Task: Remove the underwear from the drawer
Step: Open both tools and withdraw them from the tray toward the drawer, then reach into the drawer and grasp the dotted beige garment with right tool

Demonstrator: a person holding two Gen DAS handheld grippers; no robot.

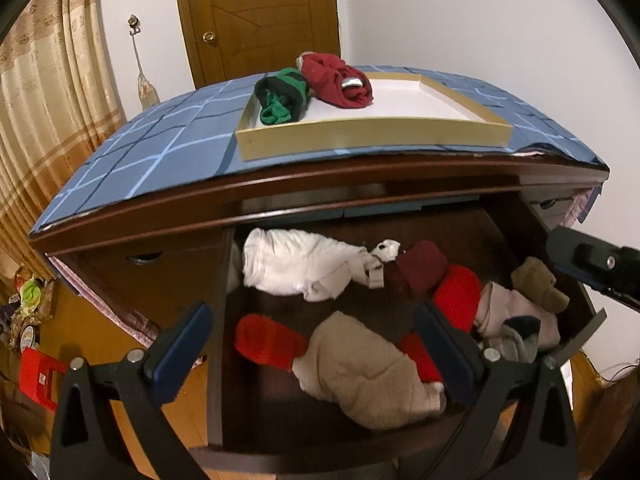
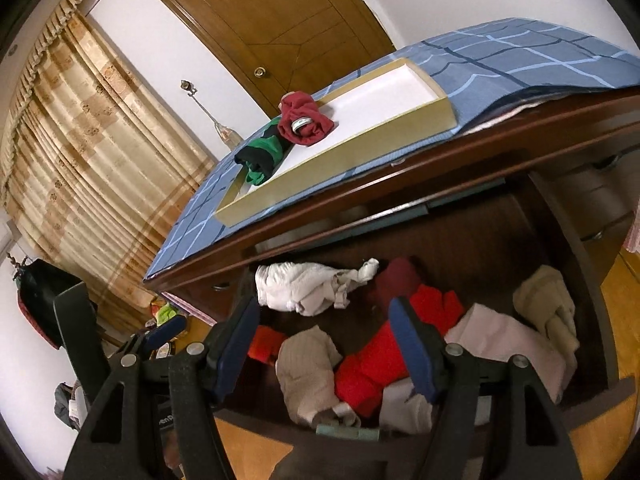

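Inside drawer point(image 1: 520, 216), white underwear point(image 1: 296, 264) lies crosswise.

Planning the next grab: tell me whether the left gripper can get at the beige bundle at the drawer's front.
Probably yes. The left gripper is open, the beige bundle lies uncovered between its fingers in the open drawer, and nothing blocks it.

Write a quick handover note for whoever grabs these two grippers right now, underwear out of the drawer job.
Left gripper: open, empty, above the open drawer.
Right gripper: open, empty, also over the drawer.
Done: a green and black piece and a dark red piece lie in the shallow tray on the blue checked cloth.
Left: the drawer holds a mixed pile, including a white garment, a beige one and red ones. Which are underwear is hard to tell; check before grasping.
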